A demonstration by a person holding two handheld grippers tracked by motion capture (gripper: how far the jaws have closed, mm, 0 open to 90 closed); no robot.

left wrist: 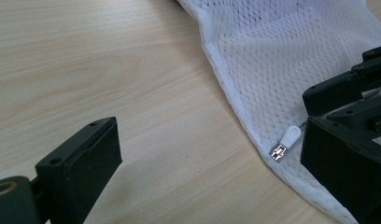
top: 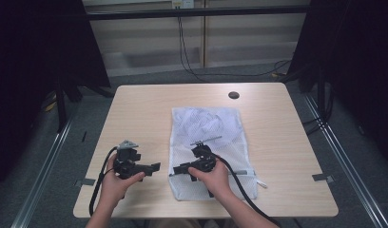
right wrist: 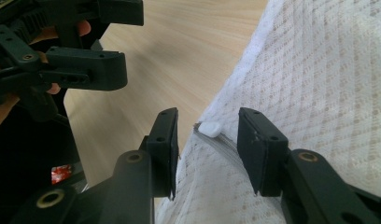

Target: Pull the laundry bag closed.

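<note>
Since the mesh bag (top: 208, 142) is limp, light and lies flat on the bench (top: 135, 109), grab the stiff zipper pull (right wrist: 210, 128): it sits between the right gripper (right wrist: 206, 140) jaws, half-open, untouching; left gripper (left wrist: 216, 168) jaws wide, empty.

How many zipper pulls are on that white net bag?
1. The small white zipper pull sits at the near left corner of the white mesh bag, between the open right tongs. More could hide under the hand or folds.
</note>
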